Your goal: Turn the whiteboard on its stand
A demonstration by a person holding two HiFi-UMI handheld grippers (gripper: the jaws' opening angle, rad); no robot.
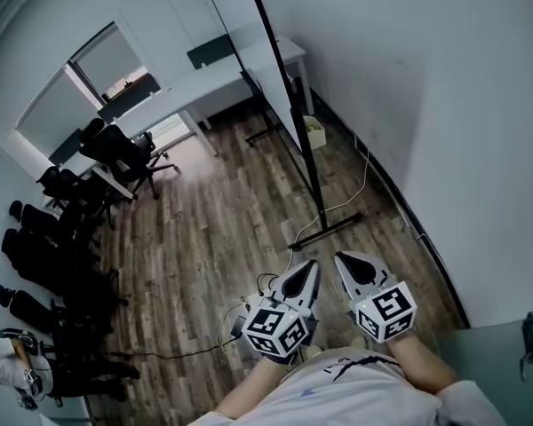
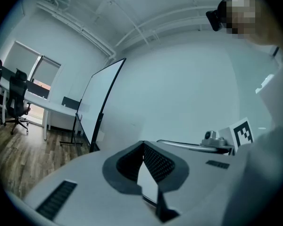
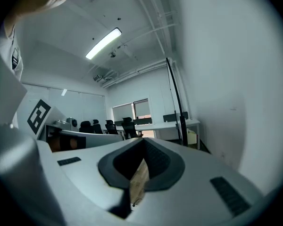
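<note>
the person's forearms (image 1: 424, 363) are tucked in close to the body, side by side. the left claw (image 1: 312, 265) and right claw (image 1: 341, 259) point forward, about level, nearly touching. each has its jaws closed together on nothing.

Floor (image 1: 204, 238) at 12 o'clock: matt wood-grain planks. Whiteboard (image 2: 98, 95): smooth white panel, black metal-looking frame (image 2: 101, 116). My left gripper (image 2: 144, 144): matt grey plastic (pads (image 2: 156, 163) textured, black).
</note>
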